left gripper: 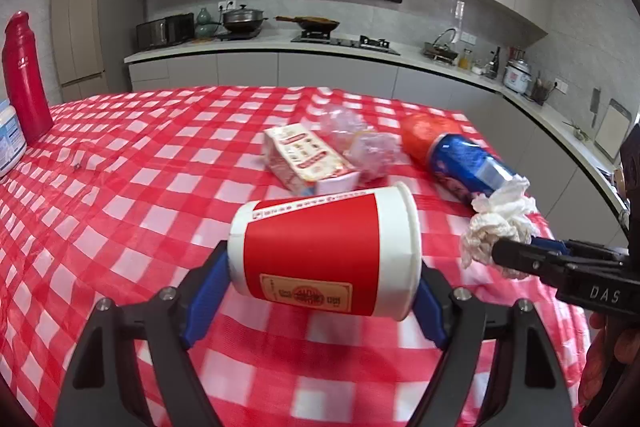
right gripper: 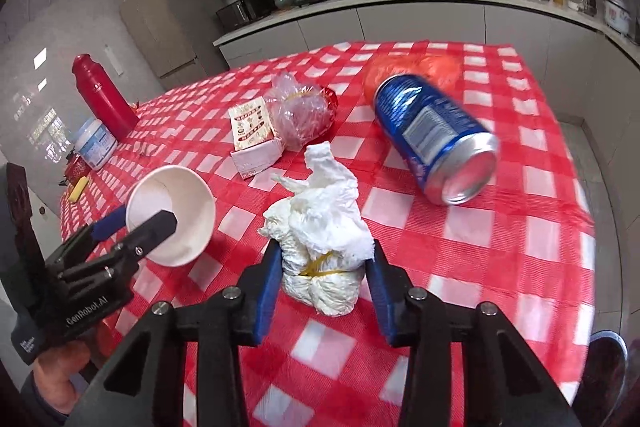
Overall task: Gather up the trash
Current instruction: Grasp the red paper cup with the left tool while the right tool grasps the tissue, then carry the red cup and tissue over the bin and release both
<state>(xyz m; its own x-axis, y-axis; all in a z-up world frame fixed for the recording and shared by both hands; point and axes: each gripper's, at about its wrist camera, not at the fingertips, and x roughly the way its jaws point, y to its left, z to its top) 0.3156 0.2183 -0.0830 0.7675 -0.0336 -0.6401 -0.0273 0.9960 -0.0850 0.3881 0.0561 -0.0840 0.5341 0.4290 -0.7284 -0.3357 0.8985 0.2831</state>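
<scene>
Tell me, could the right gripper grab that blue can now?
Probably not yet: the right gripper is shut on the crumpled tissue. The blue can lies unobstructed just beyond it on the tablecloth.

Open checked tablecloth (left gripper: 132,195) is left across the wide stretch between the red flask (left gripper: 25,79) and white tub (left gripper: 9,143) at the far left edge and the litter gathered in the middle. The middle is blocked by a small carton (right gripper: 252,129) touching a crumpled clear wrapper (right gripper: 304,111), with a blue can (right gripper: 434,137) lying on its side well to their right and an orange bag (right gripper: 412,67) behind it. A clear lane is seen between carton and can, and bare cloth lies along the near edge.
</scene>
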